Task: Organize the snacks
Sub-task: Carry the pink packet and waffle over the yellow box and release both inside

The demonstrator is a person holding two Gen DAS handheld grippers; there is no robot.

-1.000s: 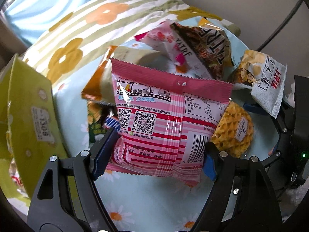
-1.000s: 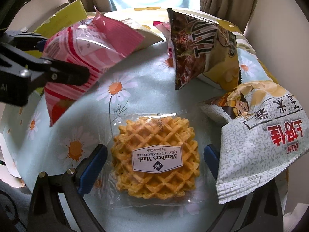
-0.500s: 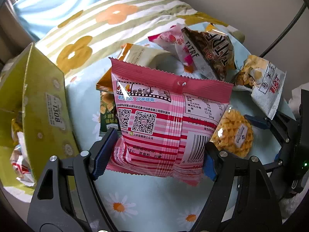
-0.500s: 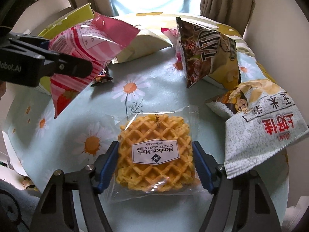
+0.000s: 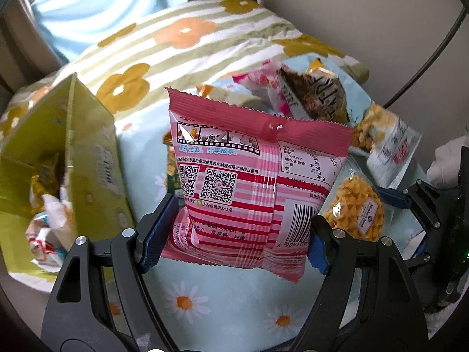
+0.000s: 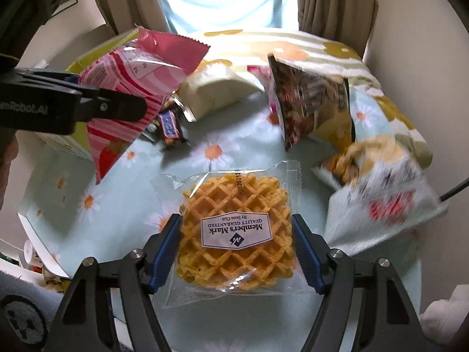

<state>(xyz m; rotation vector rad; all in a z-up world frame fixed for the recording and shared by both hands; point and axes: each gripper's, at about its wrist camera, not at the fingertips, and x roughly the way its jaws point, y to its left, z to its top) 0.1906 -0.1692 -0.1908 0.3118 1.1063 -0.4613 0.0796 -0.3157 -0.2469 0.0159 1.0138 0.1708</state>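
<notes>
The right hand-held gripper [image 6: 236, 252] has just closed its blue pads onto the wrapped waffle [image 6: 234, 234], which a second ago lay loose between wide jaws. The left hand-held gripper [image 5: 231, 231] still clamps the pink snack bag [image 5: 252, 182], lifted and now nearer the open green box [image 5: 67, 158] at its left, likely where both snacks go. Other chip bags [image 6: 310, 102] lie on the daisy-print cloth [image 6: 117, 211]; curtains [image 6: 331, 0] and a bright window stand behind.
</notes>
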